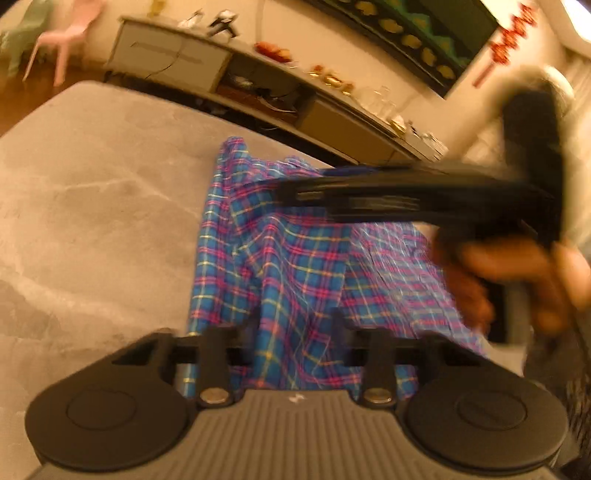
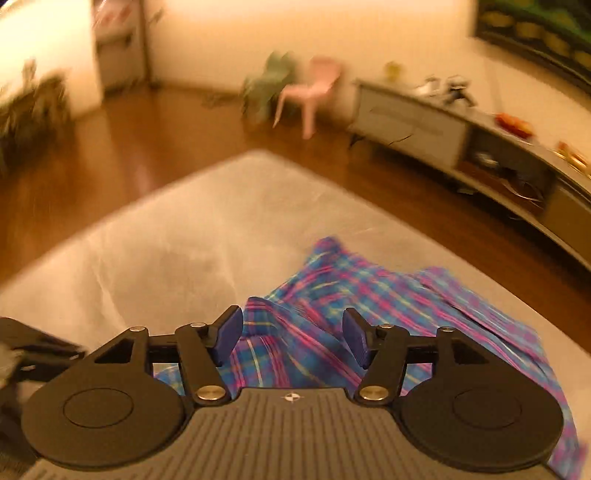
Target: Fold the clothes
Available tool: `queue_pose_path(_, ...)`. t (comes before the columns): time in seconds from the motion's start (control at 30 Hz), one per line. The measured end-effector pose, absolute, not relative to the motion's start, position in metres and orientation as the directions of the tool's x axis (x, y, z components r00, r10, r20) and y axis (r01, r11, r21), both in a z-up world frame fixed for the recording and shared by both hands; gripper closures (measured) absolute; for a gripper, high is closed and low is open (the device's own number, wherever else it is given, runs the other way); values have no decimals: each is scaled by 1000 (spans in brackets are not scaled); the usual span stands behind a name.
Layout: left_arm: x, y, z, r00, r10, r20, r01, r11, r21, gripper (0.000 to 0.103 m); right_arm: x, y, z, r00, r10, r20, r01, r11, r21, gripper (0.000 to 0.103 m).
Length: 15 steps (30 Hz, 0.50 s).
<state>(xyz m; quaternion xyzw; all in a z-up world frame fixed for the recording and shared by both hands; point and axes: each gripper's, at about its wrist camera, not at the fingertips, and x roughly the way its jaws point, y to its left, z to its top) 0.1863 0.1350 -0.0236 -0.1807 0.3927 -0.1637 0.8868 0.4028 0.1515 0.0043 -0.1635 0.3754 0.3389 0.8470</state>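
Note:
A blue, pink and yellow plaid garment point(image 1: 295, 258) lies crumpled on a grey marbled table point(image 1: 92, 206). My left gripper point(image 1: 291, 325) is open just above its near part, fingers spread either side of a fold. My right gripper point(image 1: 291, 194) reaches in from the right over the garment, held by a hand point(image 1: 517, 273); it is blurred there. In the right wrist view the right gripper point(image 2: 292, 332) is open, blue pads point(image 2: 229, 332) apart, over the plaid garment point(image 2: 369, 295) on the table point(image 2: 184, 240).
A long low grey cabinet point(image 1: 258, 85) with small items stands along the wall beyond the table. A pink chair point(image 2: 314, 88) and a green one stand on the wooden floor point(image 2: 147, 147). A dark framed picture point(image 1: 424, 33) hangs above.

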Motion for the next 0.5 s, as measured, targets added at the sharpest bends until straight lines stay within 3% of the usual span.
queue_pose_path(0.07,182,134,-24,644,-440,-626,181,883,-434,99,420,155,-5,429,411,-804,-671,741,20,102)
queue_pose_path(0.23,182,163,-35,633,-554,-540,136,766,-628,102,441,109,14,418,524,-742,-396,840,370,103)
queue_pose_path(0.33,190,188,-58,623,-587,-518,-10,656,-755,102,446,118,3,409,503,-762,-330,860,390,102)
queue_pose_path(0.43,186,206,-71,632,-561,-535,-133,602,-788,101,453,126,-3,363,540,-760,-341,836,431,98)
queue_pose_path(0.5,182,215,-77,636,-534,-557,-197,585,-787,99,446,109,13,386,558,-735,-359,824,437,87)
